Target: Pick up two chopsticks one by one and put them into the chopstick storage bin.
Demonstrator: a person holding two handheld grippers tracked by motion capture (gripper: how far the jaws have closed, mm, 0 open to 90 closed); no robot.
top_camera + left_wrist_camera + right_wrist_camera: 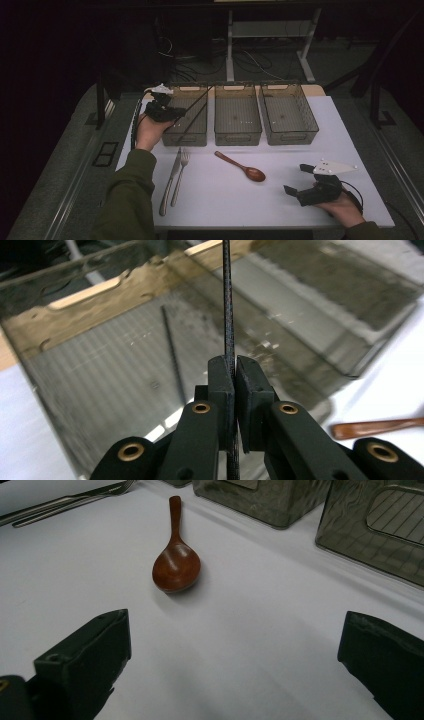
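Observation:
My left gripper [174,114] [234,365] hovers at the near left corner of the left clear bin [199,134], shut on a thin black chopstick [198,99] [228,310] that slants out over the bin. A second black chopstick [172,354] lies inside that bin. A brown wooden spoon [242,167] [176,566] lies on the white table [225,195], bowl toward the right hand. My right gripper [297,179] [235,630] rests low at the front right, open, with nothing between its jaws; the spoon is a short way ahead of it.
Two more clear bins, middle [237,131] and right [305,131], stand in a row at the back. A steel knife [169,184] and fork [179,176] lie side by side at the front left. Table legs and cables sit on the floor behind.

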